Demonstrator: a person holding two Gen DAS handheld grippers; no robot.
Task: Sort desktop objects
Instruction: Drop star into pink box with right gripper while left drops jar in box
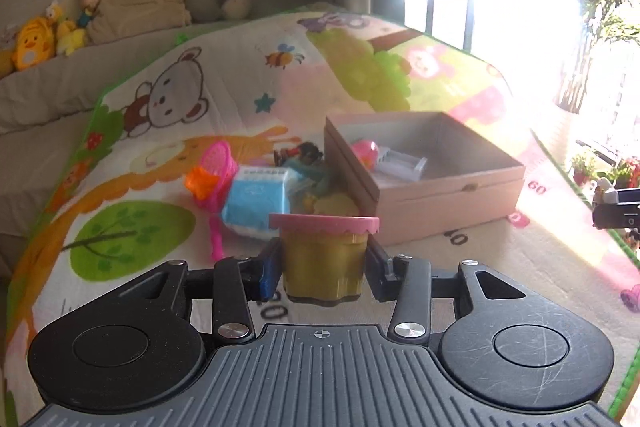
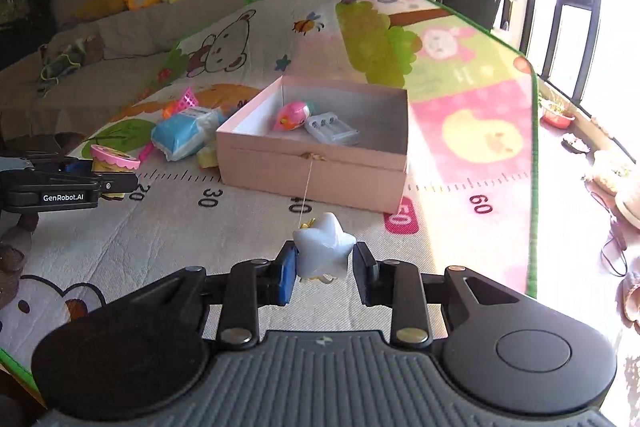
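Behind blue pack [image 1: 256,201], toy pile partly hidden, blurred. Left gripper [image 1: 323,263] clamps pink-lidded dough tub [image 1: 324,255]; right gripper [image 2: 324,267] pinches pale star charm [image 2: 324,247].

At the bottom centre of the frame the right hand-held gripper [image 2: 324,267] pinches a pale blue star-shaped ornament [image 2: 323,251] between its pads, a thin string running up from the star toward the pink box [image 2: 320,171]. The box sits open in the middle of the frame on a cartoon play mat [image 2: 460,99], holding a pink egg-shaped toy [image 2: 293,115] beside a white battery charger [image 2: 334,130]. Left of the box lie a blue tissue pack [image 2: 180,137] and a pink net toy [image 2: 186,101]. At the left edge, the left hand-held gripper [image 2: 104,173] grips a pink-lidded tub [image 2: 114,159].
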